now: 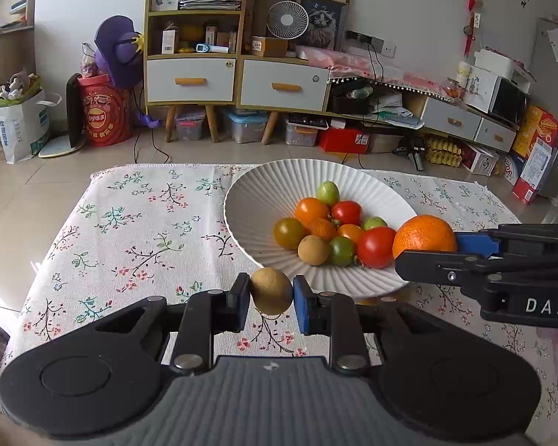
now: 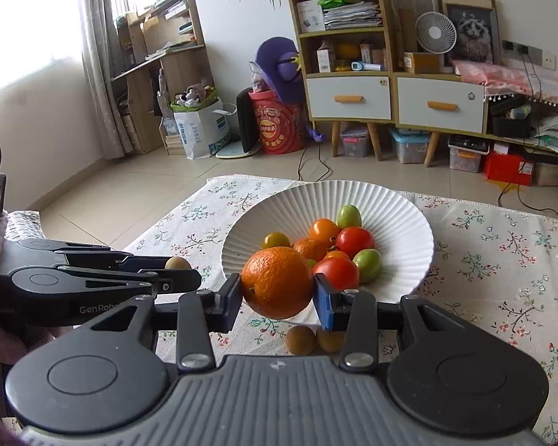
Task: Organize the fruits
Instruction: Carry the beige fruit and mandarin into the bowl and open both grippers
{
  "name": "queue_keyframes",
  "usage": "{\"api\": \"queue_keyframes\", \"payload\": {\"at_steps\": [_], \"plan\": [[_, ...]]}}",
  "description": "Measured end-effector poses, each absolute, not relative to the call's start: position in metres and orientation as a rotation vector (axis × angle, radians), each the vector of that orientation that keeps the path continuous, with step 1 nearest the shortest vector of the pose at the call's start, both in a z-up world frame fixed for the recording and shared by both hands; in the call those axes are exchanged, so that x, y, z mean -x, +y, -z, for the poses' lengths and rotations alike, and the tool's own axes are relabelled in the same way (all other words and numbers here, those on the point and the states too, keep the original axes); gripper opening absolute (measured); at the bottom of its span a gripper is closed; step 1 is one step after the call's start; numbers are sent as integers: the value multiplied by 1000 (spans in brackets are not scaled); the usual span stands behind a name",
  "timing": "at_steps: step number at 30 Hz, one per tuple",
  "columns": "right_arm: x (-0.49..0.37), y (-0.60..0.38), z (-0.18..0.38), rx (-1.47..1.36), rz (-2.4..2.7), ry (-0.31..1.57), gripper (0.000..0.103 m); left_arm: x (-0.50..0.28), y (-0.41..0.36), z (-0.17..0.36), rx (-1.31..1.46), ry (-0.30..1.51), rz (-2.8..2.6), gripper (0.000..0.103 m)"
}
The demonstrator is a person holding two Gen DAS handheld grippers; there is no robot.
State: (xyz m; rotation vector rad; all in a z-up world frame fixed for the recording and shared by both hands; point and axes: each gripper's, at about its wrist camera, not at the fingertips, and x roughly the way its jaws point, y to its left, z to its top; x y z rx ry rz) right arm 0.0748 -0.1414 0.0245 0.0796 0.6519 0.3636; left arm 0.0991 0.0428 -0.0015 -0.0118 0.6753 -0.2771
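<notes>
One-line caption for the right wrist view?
Right gripper holds an orange near the bowl of fruit; two longans lie below.

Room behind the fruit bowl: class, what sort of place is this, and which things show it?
Most likely a lived-in home living room. A shelf unit with drawers holds papers and boxes, a framed cat picture leans by a small fan, and the table wears a floral tablecloth.
</notes>
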Motion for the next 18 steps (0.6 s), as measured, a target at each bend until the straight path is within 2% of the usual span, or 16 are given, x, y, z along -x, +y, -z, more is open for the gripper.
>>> {"api": "queue_keyframes", "payload": {"at_steps": [18], "plan": [[-168,-141,-18,-141,-388,707,37,-178,18,13,0,615,345,25]]}}
